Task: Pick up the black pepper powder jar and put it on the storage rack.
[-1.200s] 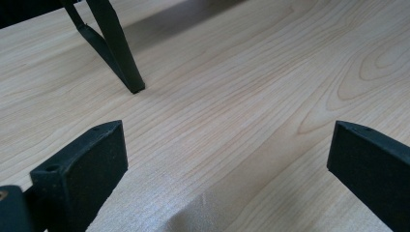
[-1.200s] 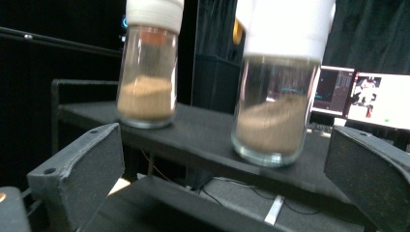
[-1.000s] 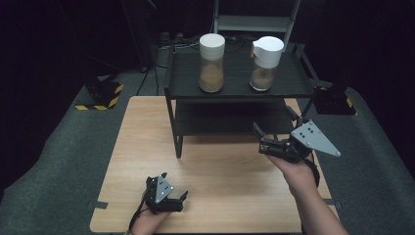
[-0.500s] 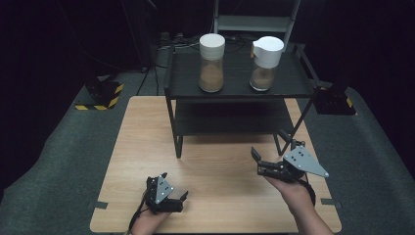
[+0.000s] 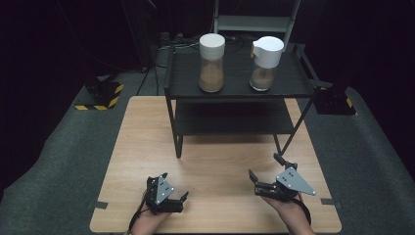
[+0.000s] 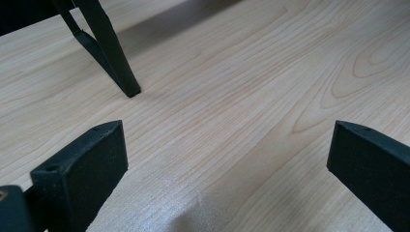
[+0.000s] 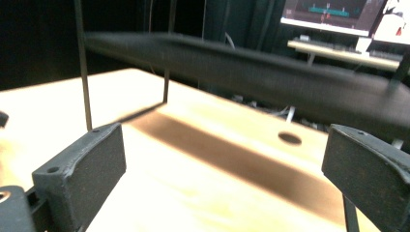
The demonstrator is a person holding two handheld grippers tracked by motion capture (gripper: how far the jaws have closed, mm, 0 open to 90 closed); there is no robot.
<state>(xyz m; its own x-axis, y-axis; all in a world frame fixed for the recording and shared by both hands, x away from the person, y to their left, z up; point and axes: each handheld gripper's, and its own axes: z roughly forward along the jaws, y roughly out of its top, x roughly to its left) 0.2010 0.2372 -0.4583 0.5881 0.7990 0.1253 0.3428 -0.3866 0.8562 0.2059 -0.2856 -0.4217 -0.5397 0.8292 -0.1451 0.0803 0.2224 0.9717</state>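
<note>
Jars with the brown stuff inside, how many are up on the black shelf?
2. The jar with the flat white lid stands left of middle on the top shelf; the jar with the white spout lid stands to its right.

Left claw (image 5: 172,197): black body with a grey three-cornered plate on top, bearing small dark screw points. Right claw (image 5: 265,174): black body and a larger grey three-cornered plate. Each claw has two blocky matte-black jaws with a small round hole near the base. Black cable trails at 6 o'clock.
</note>
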